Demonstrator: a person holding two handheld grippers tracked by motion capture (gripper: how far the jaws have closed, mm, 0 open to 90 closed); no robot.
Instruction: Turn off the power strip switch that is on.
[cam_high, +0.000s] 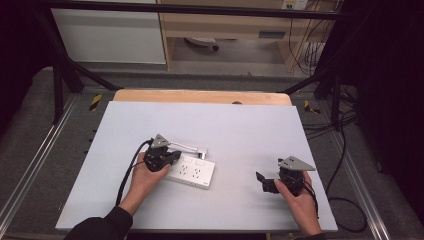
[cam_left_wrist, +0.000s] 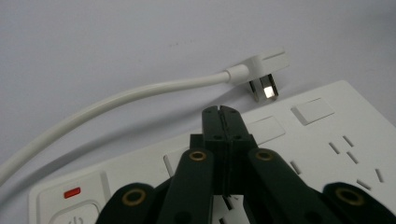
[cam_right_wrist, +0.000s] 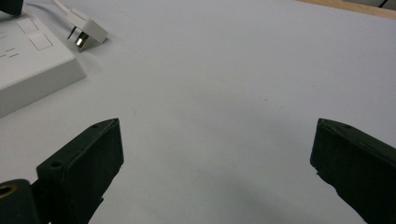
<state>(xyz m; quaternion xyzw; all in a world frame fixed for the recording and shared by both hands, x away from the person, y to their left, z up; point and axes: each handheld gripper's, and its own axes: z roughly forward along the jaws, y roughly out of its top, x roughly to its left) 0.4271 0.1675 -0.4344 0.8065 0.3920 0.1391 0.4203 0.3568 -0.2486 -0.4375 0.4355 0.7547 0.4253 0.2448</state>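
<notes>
Item 1: one white power strip (cam_high: 191, 171), lying flat on your desk (cam_high: 240, 130), left of centre. In the left gripper view its face shows one red indicator (cam_left_wrist: 72, 192) above one power button (cam_left_wrist: 77, 215) and two blank square covers (cam_left_wrist: 312, 111).

Item 2: one white cord (cam_left_wrist: 116, 99) ending in one flat angled plug (cam_left_wrist: 261, 70), metal prongs bare, lying unplugged on the desk just beside the strip's far edge.

Item 3: your left tool (cam_high: 170, 158), one, clenched with its jaws pressed together on nothing, poised over the strip's face; contact cannot be told.

Item 4: your right tool (cam_high: 261, 181), one, released, jaws spread wide over bare desk, well apart from the strip.

Two hands, one per tool.
</notes>
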